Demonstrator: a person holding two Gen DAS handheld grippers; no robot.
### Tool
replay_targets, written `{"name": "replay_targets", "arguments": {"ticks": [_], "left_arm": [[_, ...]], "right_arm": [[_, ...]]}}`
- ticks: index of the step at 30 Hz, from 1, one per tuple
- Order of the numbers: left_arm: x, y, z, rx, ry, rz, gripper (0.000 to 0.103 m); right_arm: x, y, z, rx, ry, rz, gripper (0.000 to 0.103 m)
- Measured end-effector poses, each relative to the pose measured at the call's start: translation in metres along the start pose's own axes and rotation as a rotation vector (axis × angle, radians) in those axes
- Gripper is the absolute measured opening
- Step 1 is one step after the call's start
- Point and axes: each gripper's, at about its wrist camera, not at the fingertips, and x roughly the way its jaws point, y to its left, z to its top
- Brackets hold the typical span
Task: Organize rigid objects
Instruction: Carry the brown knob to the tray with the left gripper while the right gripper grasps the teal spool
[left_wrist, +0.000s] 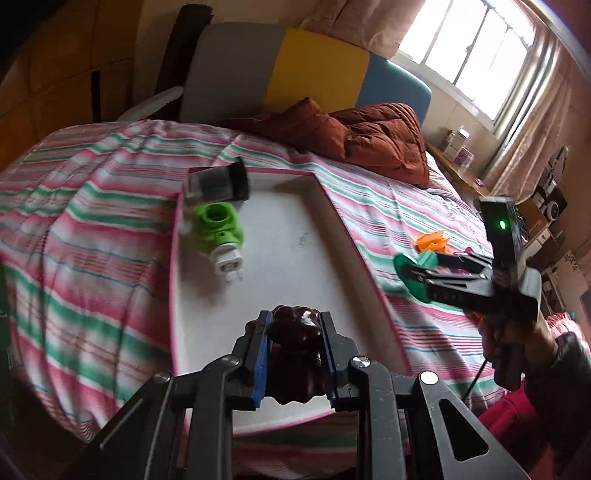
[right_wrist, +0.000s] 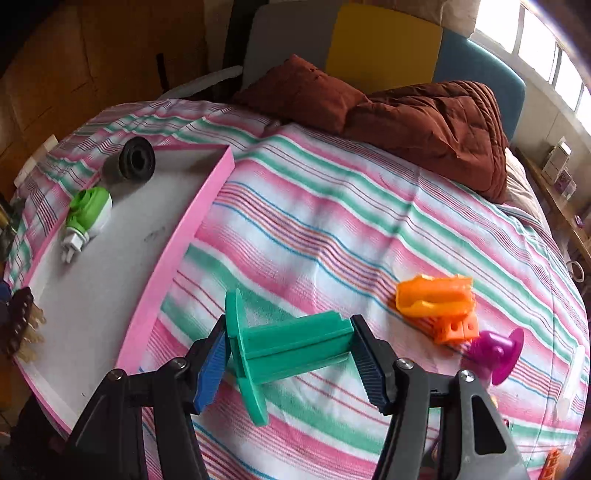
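Observation:
My left gripper (left_wrist: 295, 325) is shut on a dark brown glossy object (left_wrist: 295, 347) above the near end of the pink-rimmed white tray (left_wrist: 295, 258). The tray holds a green plug-in device (left_wrist: 218, 230) and a black cylinder (left_wrist: 218, 182). My right gripper (right_wrist: 288, 343) is shut on a teal flanged spool (right_wrist: 280, 350), held over the striped bedspread just right of the tray (right_wrist: 177, 251). In the left wrist view the right gripper (left_wrist: 417, 275) shows to the right of the tray. An orange plastic piece (right_wrist: 436, 299) and a purple flanged piece (right_wrist: 495, 350) lie on the bed.
Rust-brown pillows (right_wrist: 406, 110) lie at the head of the bed against a grey, yellow and blue headboard (right_wrist: 384, 40). A bedside shelf with small items (left_wrist: 458, 147) stands by the window at the right. Wooden panelling is at the left.

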Motion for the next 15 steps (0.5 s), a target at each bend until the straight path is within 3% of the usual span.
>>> {"name": "replay_targets", "arguments": {"ticks": [3, 7, 10, 15], "left_arm": [[-0.004, 0.014, -0.002, -0.035, -0.001, 0.018, 0.024], [-0.002, 0.018, 0.014, -0.059, -0.018, 0.004, 0.024], [0.003, 0.011, 0.038, -0.035, -0.041, -0.004, 0.024], [0.029, -0.009, 0.081, 0.053, -0.062, 0.0, 0.024]], "right_arm": [[0.004, -0.005, -0.013, -0.006, 0.008, -0.041, 0.063], [0.009, -0.012, -0.013, 0.01, 0.007, -0.02, 0.064], [0.02, -0.016, -0.017, 0.043, 0.056, 0.021, 0.061], [0.018, -0.018, -0.017, 0.053, 0.052, 0.025, 0.061]]}}
